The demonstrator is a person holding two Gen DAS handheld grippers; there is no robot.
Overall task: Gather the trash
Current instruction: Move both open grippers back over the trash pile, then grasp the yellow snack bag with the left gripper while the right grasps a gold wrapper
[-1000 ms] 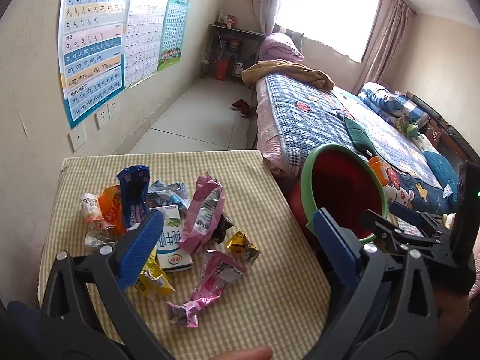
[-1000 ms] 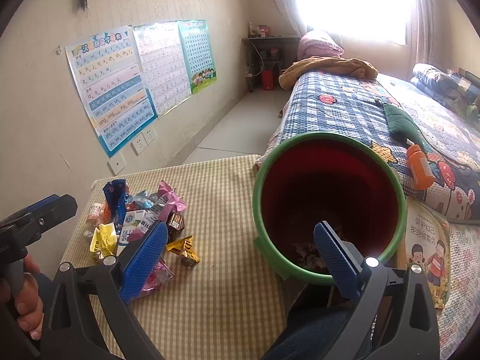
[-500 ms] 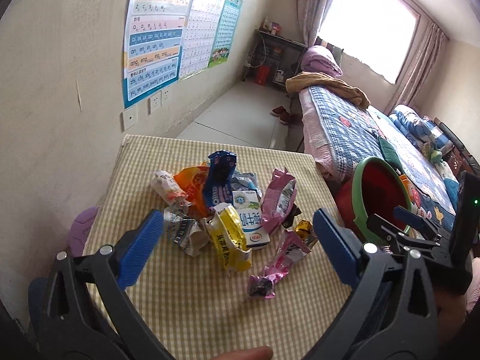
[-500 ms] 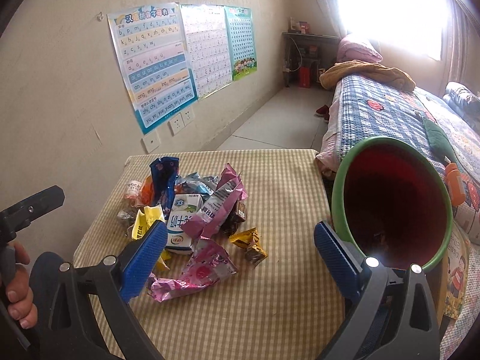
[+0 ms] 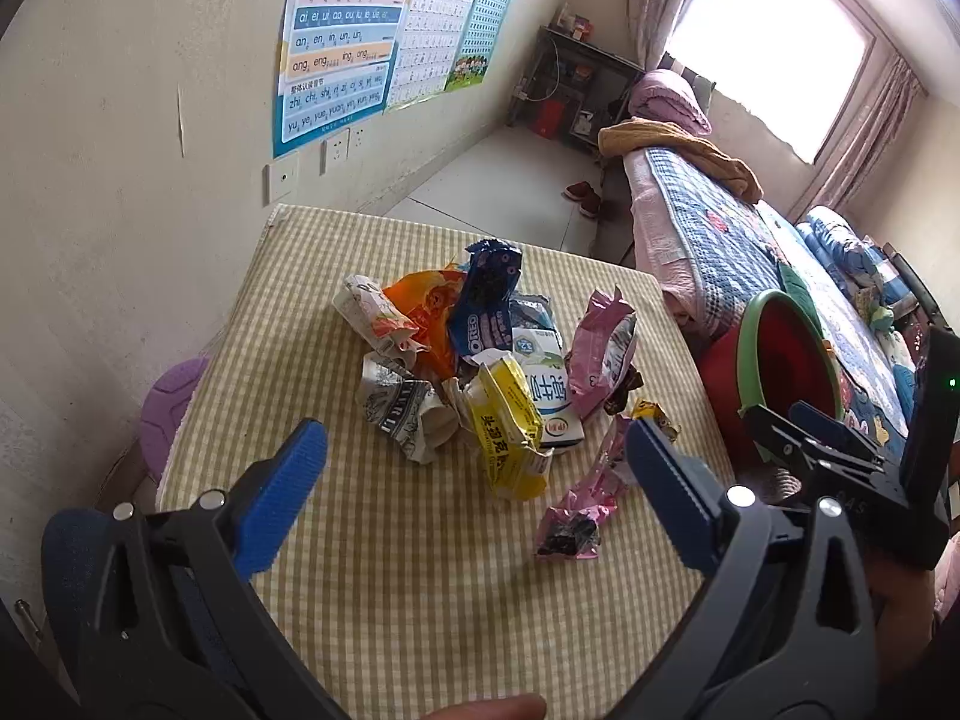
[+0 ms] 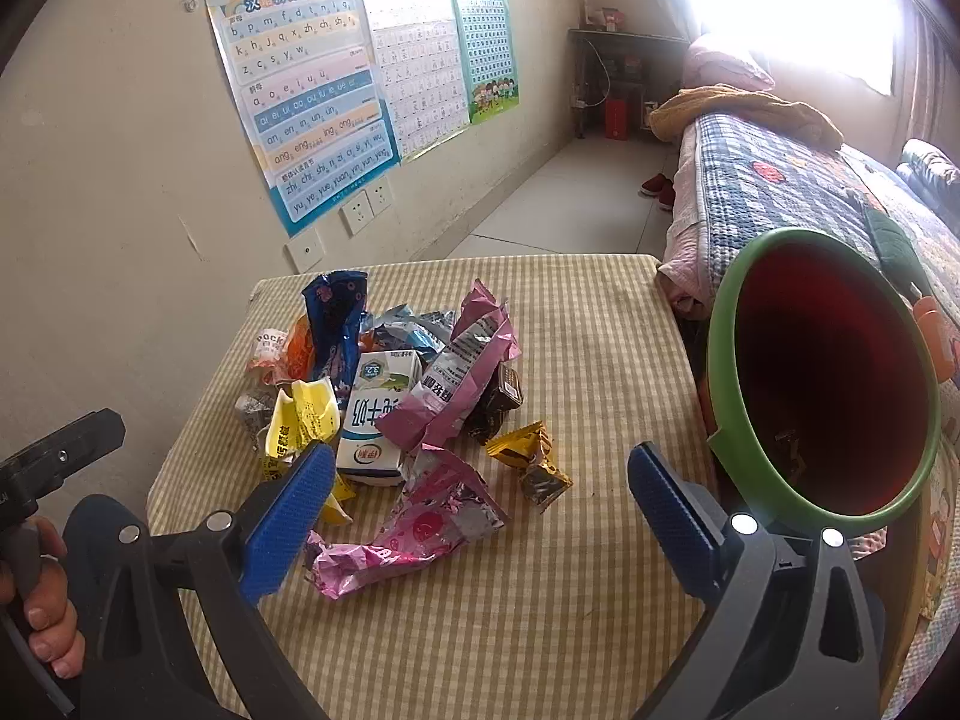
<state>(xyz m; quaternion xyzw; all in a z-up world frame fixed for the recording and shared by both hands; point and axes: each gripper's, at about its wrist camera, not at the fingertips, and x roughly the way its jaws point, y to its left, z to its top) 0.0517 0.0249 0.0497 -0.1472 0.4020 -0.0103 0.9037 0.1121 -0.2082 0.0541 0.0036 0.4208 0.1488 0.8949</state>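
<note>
1. Blue-padded and spread wide, our left gripper [image 5: 474,450] hangs above the near part of the checked tablecloth [image 5: 420,588] and holds nothing; its fingers touch no wrapper.
2. Our right gripper [image 6: 480,468] is just as wide apart and empty, hovering over the near edge of the trash pile — a long pink foil wrapper [image 6: 414,528] lies between its pads in view.
3. The pile sits mid-table: a milk carton [image 6: 378,420], a yellow packet [image 5: 507,426], a blue biscuit wrapper [image 5: 486,306], an orange bag [image 5: 429,312], a tall pink bag [image 5: 600,354] and a gold sweet wrapper [image 6: 528,456].
4. The red bucket [image 6: 822,372] with a green rim stands off the table's right edge, tilted toward us; inside we see only a few small scraps at the bottom — too dark to name.
5. A hand [image 6: 42,618] grips the left tool's handle at the left of the right wrist view.
</note>
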